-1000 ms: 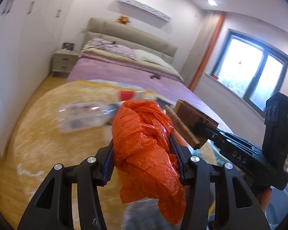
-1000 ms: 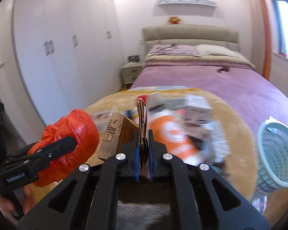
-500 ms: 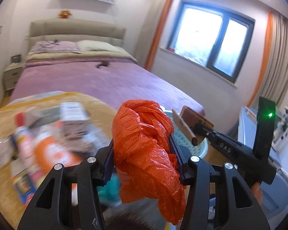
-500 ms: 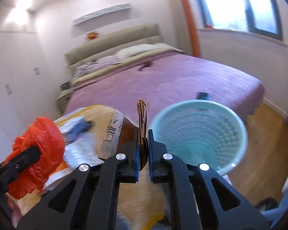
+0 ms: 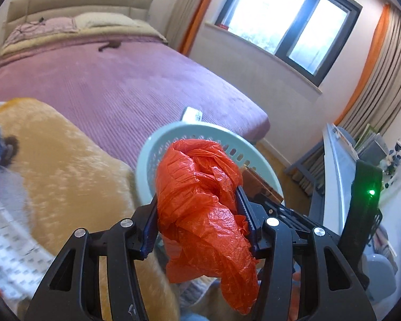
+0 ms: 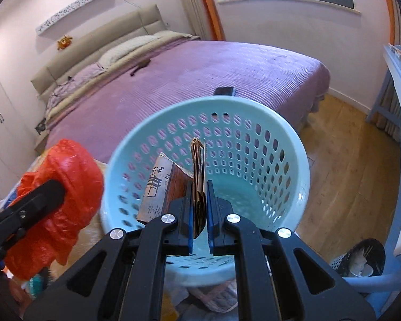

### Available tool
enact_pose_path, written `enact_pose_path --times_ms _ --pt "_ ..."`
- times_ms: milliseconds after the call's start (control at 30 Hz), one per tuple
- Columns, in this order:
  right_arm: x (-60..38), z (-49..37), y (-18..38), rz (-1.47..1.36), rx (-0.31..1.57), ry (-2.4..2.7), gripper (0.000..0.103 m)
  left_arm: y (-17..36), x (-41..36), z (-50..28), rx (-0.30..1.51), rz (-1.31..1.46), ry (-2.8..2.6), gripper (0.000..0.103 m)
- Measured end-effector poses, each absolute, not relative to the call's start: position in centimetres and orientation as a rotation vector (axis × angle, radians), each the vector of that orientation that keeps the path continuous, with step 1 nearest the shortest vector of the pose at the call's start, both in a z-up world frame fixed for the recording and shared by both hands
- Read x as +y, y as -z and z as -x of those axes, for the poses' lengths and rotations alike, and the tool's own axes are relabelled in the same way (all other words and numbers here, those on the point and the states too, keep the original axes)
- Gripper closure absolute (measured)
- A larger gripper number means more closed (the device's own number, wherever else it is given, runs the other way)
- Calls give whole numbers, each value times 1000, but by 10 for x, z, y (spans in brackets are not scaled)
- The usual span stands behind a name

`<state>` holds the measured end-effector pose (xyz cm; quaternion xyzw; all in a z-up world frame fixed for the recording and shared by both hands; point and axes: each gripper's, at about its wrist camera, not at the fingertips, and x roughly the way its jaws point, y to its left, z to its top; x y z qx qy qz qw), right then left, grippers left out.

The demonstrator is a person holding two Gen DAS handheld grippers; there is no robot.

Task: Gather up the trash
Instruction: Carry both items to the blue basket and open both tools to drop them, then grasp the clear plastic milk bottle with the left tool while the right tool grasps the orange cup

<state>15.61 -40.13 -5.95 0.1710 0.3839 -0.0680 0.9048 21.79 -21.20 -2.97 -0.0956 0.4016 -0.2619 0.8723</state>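
Looking along the left gripper (image 5: 200, 219), a crumpled orange plastic bag (image 5: 200, 208) is seen clamped between its fingers, with the pale green basket (image 5: 147, 155) just ahead and partly hidden behind the bag. A purple bed (image 5: 107, 80) is spread beyond, and a tan rug (image 5: 66, 165) lies to the left. Over on the right view, the right gripper (image 6: 199, 214) is clenched on a folded brown paper package (image 6: 173, 187), held above the basket's (image 6: 294, 139) open mouth, where only bare bottom is visible. A small black bin (image 6: 361, 256) is seen low to the right.
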Motion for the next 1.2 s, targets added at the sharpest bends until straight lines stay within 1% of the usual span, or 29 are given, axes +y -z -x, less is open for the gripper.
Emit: enact_pose_path --times_ms 33,67,100,133,167,200,233,267,300,333,433,533,633,767,900,1000,1200 --pt "-400 -159 62 -347 800 143 97 34 -216 -220 843 199 556 51" --pt "-400 -161 64 -342 806 147 96 37 -217 -221 846 196 555 46" --pt "-400 -164 65 -339 814 152 95 40 -219 -225 851 199 559 39" --pt "-400 -169 66 -339 820 154 89 42 -220 -228 850 210 565 35" --pt "-401 -169 67 -346 824 153 78 42 -221 -230 845 216 564 30" --pt "-403 -171 68 -354 824 153 71 42 -219 -231 836 218 556 28" --pt "-405 -171 68 -360 818 155 49 41 -218 -228 831 222 558 27" --pt "-405 -169 66 -362 793 167 39 38 -216 -228 826 230 566 24" --pt "-407 -168 65 -358 779 173 39 36 -214 -227 817 239 575 20" --pt "-406 -167 63 -354 764 172 39 33 -212 -224 808 241 569 19" --pt "-408 -165 55 -369 718 165 39 23 -208 -215 786 255 575 19" --pt "-403 -168 46 -330 687 195 34 13 -197 -201 759 263 584 19" --pt "-391 -177 40 -285 661 201 34 2 -187 -183 728 248 578 19" --pt "-368 -190 38 -167 622 239 34 -8 -165 -158 705 218 545 19" --pt "-354 -204 47 -54 592 333 34 -13 -127 -132 686 223 497 19" --pt "-353 -214 55 -18 605 371 34 -15 -92 -115 677 242 432 19" --pt "-343 -232 73 62 716 378 34 -12 -16 -81 647 273 240 19"
